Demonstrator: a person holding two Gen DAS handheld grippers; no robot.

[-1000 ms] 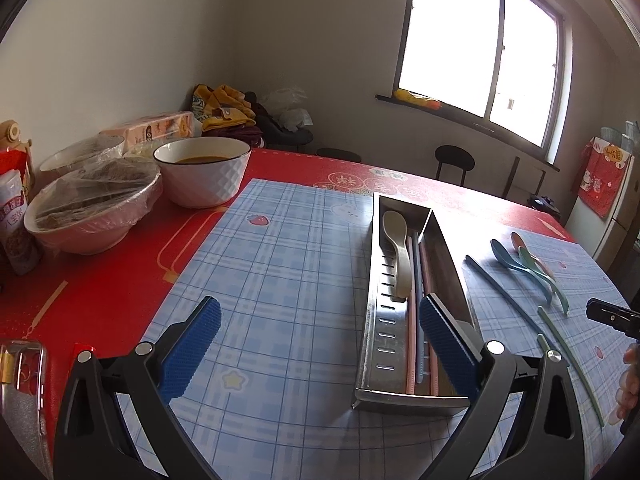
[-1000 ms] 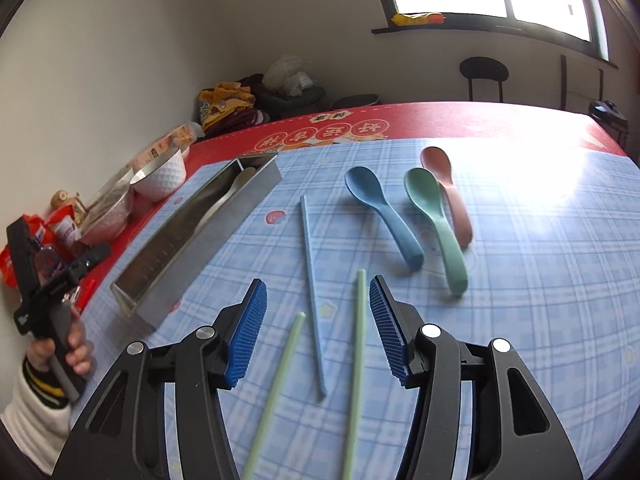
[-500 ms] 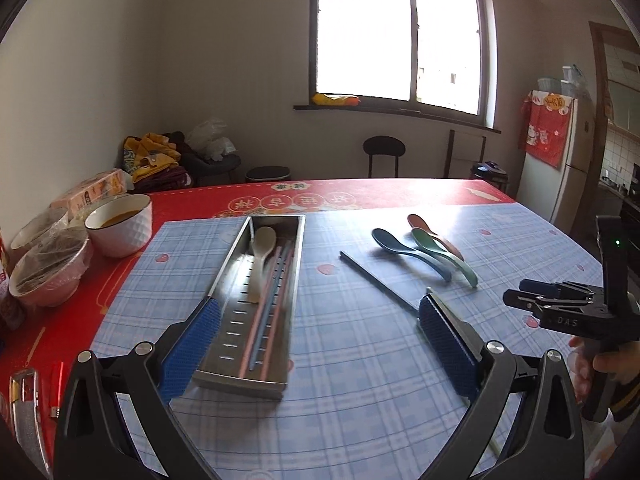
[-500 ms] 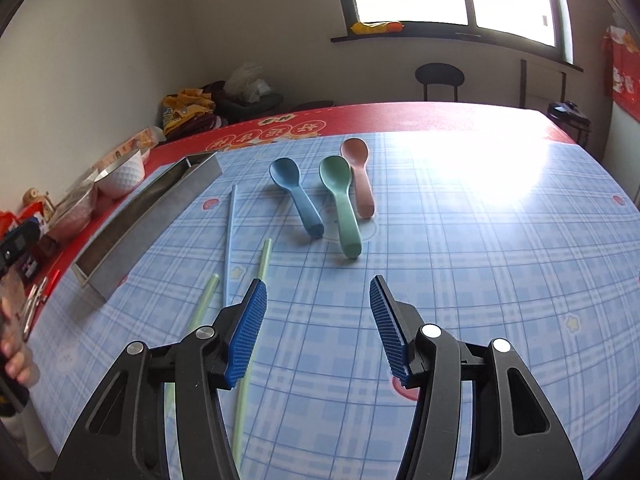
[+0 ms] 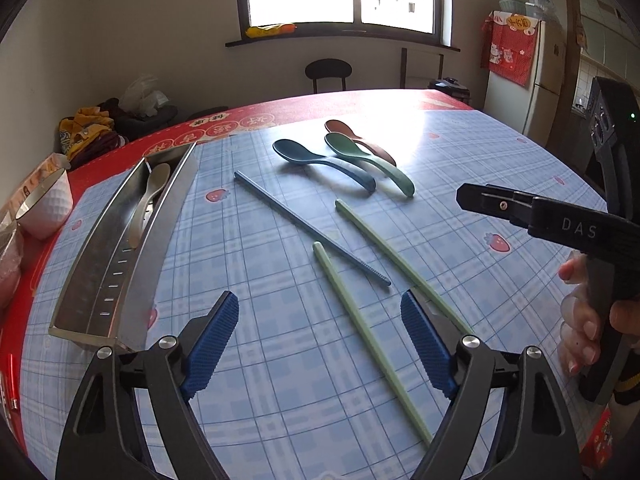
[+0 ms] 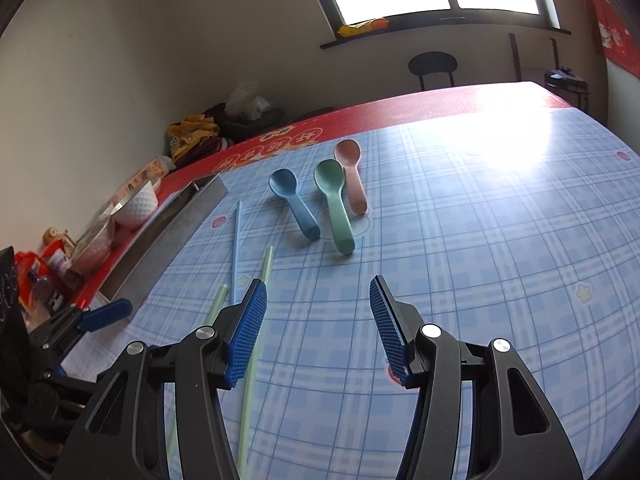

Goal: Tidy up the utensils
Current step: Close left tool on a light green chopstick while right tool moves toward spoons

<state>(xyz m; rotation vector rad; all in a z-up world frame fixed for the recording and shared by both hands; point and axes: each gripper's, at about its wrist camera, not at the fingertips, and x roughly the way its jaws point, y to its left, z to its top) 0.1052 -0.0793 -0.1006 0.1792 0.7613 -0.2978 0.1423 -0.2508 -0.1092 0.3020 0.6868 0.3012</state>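
Observation:
A steel utensil tray (image 5: 120,240) lies at the left with a beige spoon (image 5: 150,196) inside. On the blue plaid mat lie a blue spoon (image 5: 320,160), a green spoon (image 5: 368,164), a pink spoon (image 5: 360,140), a blue chopstick (image 5: 308,228) and two green chopsticks (image 5: 372,336), (image 5: 400,264). My left gripper (image 5: 320,332) is open and empty over the green chopsticks. My right gripper (image 6: 318,320) is open and empty, short of the spoons (image 6: 332,204); it also shows in the left wrist view (image 5: 464,196).
A white bowl (image 5: 46,208) and covered dishes stand on the red table (image 5: 280,114) left of the tray. A chair (image 5: 328,74) stands beyond the far edge. A fridge (image 5: 528,80) is at the right.
My left gripper has swung right from the tray to over the chopsticks. My right gripper has turned right and drawn back from the chopsticks toward the spoons. Both stay open.

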